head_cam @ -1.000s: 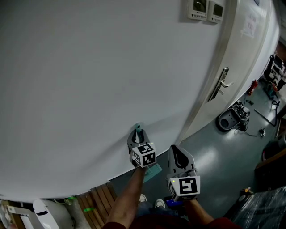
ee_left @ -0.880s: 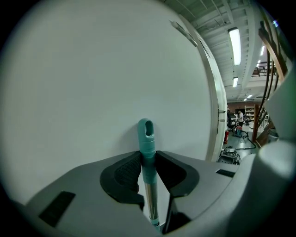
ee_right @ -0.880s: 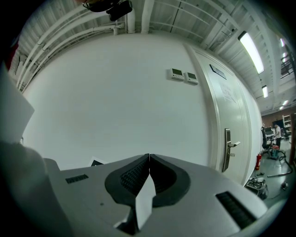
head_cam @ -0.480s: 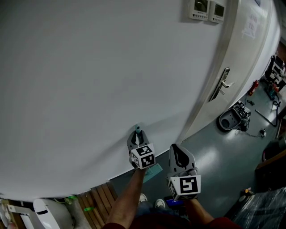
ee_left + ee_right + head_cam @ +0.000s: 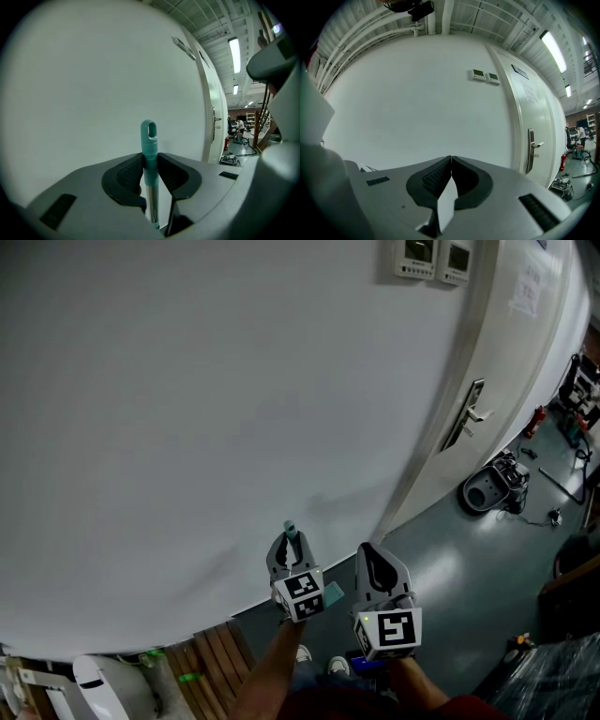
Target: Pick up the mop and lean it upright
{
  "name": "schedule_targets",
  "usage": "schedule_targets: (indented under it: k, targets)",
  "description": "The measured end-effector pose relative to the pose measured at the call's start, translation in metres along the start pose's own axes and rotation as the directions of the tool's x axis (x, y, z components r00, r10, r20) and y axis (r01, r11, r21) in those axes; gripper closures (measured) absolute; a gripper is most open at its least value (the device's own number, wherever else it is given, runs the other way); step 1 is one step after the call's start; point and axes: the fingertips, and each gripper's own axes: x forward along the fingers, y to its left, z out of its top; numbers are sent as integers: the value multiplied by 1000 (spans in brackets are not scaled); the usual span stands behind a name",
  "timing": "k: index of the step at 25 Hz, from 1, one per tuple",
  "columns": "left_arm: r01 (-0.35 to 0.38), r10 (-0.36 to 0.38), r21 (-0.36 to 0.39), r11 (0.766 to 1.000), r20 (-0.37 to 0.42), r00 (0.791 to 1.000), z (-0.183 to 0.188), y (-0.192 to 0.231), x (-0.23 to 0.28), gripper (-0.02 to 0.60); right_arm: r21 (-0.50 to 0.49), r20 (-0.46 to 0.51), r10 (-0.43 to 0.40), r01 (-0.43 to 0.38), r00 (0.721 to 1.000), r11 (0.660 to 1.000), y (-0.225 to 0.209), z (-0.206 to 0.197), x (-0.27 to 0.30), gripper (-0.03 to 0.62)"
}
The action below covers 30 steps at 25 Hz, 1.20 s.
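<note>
The mop's handle (image 5: 290, 528) is a metal pole with a teal loop-ended cap, standing upright close to the white wall. My left gripper (image 5: 291, 544) is shut on the mop handle (image 5: 149, 140) just below that cap; its jaws have just been closing with the handle between them. In the left gripper view, the ribbed pads of that gripper (image 5: 150, 158) press on the teal sleeve from both sides. My right gripper (image 5: 373, 559) hangs beside it to the right. It is shut, pads touching, with nothing in it (image 5: 451, 161). The pole's lower part is hidden.
A white wall (image 5: 187, 409) fills most of the view. To the right are a door with a lever handle (image 5: 466, 413) and two wall panels (image 5: 431, 261). A grey floor machine (image 5: 492, 486) with cables sits by the door. Wooden slats (image 5: 211, 652) lie at the lower left.
My left gripper has drawn back from the wall towards me, taking the mop handle's top with it. The right gripper has kept still.
</note>
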Motion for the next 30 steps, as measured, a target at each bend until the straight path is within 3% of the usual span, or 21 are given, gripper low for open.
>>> schedule_targets:
  k: [12,21,26,30]
  targets:
    - [27,-27,0,1000,87,996,-7,-8,-61,471,4,-5,3,-3,1000,1000,-3,-4,-2,577]
    - [24,-25,11,1000,65,998,-14,-6,-71,472,1,-6,6,-6,1000,1000,-3,-3,-4,577]
    - [42,-40,-19,999,84,996,-5,-11,-78,472,1,-5,1,-1,1000,1000,-6,-3,-7,577]
    - [47,-48,15,999,71,996,-10,-11,-82,472,1,-3,-5,5,1000,1000,-9,-3,-9,577]
